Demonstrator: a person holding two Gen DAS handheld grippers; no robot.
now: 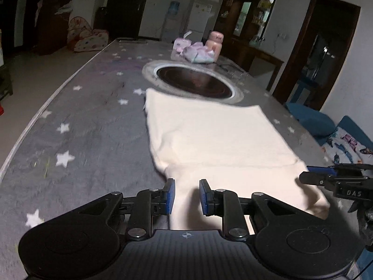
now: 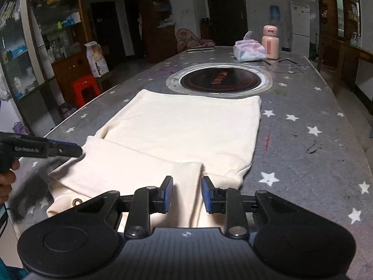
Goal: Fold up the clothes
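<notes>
On star-print table [image 2: 303,140], cream garment [image 2: 186,128] lies flat

White "DAS" on right tongs [image 1: 305,177]; "GenRobot.AI" on left tongs [image 2: 79,151].

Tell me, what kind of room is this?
Probably a home's dining or living room: a long table with a built-in round cooktop, a white fridge beside a water dispenser, and shelves of household goods.
</notes>
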